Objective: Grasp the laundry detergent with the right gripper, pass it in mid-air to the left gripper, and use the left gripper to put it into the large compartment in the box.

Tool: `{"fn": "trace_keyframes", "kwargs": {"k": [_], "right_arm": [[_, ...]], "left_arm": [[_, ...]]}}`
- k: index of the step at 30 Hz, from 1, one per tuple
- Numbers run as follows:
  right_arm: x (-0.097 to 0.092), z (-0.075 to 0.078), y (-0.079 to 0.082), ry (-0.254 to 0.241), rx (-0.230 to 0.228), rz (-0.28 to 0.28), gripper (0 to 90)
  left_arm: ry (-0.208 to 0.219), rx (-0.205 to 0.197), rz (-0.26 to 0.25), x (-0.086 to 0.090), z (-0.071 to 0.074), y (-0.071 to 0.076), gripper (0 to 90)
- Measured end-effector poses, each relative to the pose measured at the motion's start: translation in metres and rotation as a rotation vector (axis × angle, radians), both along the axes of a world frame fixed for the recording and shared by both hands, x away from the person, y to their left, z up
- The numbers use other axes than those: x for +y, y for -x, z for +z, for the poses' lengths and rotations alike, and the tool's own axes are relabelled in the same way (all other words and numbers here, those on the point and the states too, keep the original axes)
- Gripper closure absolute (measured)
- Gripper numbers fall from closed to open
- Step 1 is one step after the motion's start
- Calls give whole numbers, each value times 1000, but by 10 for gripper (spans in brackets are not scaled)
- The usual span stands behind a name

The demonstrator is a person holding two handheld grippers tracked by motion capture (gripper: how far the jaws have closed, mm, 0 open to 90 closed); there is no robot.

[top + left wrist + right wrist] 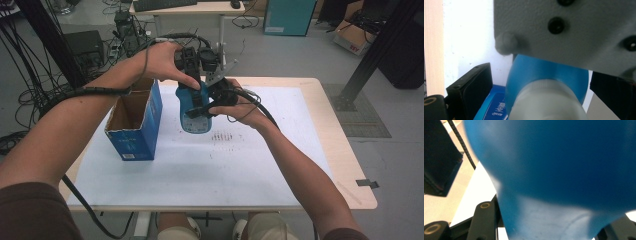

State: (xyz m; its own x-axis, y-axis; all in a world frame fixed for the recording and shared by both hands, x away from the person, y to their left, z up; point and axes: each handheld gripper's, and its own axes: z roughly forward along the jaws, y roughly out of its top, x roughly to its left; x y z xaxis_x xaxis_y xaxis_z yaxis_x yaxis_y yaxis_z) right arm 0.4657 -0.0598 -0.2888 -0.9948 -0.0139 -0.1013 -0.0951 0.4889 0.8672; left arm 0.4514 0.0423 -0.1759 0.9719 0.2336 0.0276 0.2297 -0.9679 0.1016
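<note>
Steadiness matters most: with the right gripper (212, 102) clamped on the blue bottle (192, 112) held above the counter (300, 150), the left gripper (192, 62), seemingly closed around its white cap (549, 102), should twist squarely, beside the open blue box (135, 122).

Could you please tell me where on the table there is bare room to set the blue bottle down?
The white mat is bare along the near edge, and across its right half, bordered by the table's wooden rim. It is crowded at the far middle, where both grippers hold the blue bottle, and at the left, where the open blue box stands.
</note>
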Motion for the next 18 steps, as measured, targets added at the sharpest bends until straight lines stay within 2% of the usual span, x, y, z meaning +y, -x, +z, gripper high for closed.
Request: {"fn": "trace_keyframes", "kwargs": {"k": [3,5,12,13,14,15,18], "right_arm": [[0,0,0,1,1,-4,443],[0,0,-1,5,-2,-5,443],[0,0,0,0,2,-6,443],[1,0,-2,-9,-24,1,443],[1,0,-2,-9,-24,1,443],[1,0,-2,-7,-28,3,443],[3,-1,-3,-8,-30,11,443]], "left_arm": [[-10,-16,-15,0,0,0,49],[-3,-5,-5,-1,1,1,48],[-6,-9,-13,-2,0,2,48],[-15,-11,-26,-1,1,1,49],[-15,-11,-26,-1,1,1,48],[-67,-13,-82,-1,5,-2,48],[-73,-14,-87,1,6,-3,48]]}}
